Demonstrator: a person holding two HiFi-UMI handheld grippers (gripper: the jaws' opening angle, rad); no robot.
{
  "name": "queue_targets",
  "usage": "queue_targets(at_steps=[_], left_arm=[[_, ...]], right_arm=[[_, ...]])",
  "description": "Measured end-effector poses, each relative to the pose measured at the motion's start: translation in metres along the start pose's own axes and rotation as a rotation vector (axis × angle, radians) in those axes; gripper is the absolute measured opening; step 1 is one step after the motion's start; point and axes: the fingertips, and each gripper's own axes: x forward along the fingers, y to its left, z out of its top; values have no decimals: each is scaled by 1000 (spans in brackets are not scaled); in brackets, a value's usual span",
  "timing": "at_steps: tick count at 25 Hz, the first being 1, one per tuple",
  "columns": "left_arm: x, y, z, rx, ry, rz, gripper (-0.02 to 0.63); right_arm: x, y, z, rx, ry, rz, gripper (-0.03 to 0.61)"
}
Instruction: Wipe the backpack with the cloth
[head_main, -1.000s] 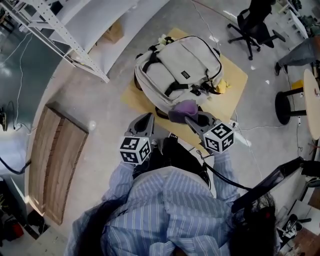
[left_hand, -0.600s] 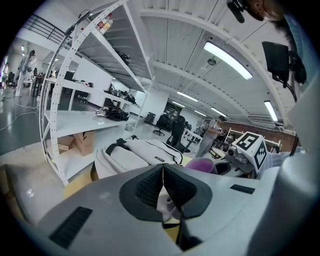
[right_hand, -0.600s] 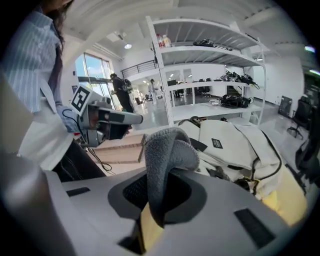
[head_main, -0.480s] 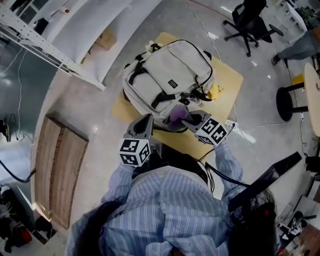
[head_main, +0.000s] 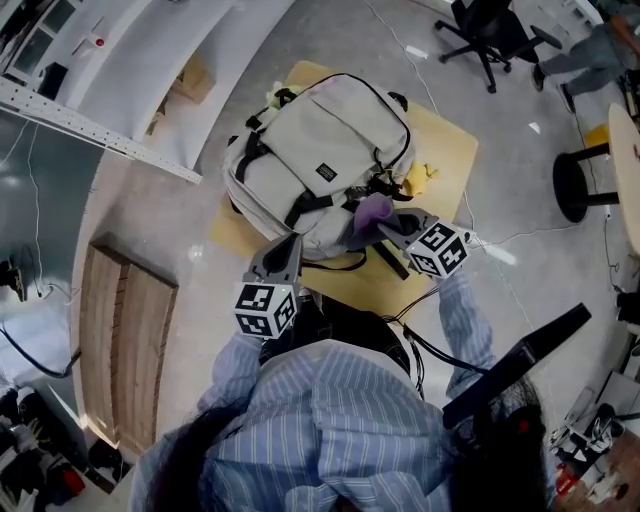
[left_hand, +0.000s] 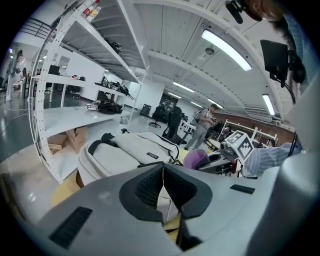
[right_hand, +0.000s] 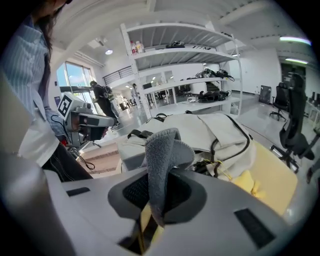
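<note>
Jaws of the right hand-held gripper (head_main: 392, 226) are clamped on the purple-grey cloth (head_main: 372, 210), which sits at the near edge of the beige backpack (head_main: 320, 160). The backpack lies flat on the yellow tabletop (head_main: 445, 150). The left hand-held gripper (head_main: 287, 248) has its jaws pressed together with nothing between them, just beside the backpack's near side.
</note>
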Motion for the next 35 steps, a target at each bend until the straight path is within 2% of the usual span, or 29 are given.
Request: queue_targets(at_steps=[3, 7, 13, 20, 35], left_arm=[[9, -6, 2, 13, 13, -21, 5], [20, -15, 3, 28, 25, -47, 6], [26, -20, 0, 38, 38, -56, 5], [23, -9, 1, 21, 41, -17, 6], [25, 3, 2, -6, 43, 37, 6]], right_arm=[[-3, -29, -11, -6, 53, -54, 41], [-9, -77, -19, -111, 167, -142, 41], [-8, -133, -11, -88, 172, -168, 41], [-5, -177, 5, -54, 164, -177, 41], [-38, -282, 30, 47, 128, -394, 41]])
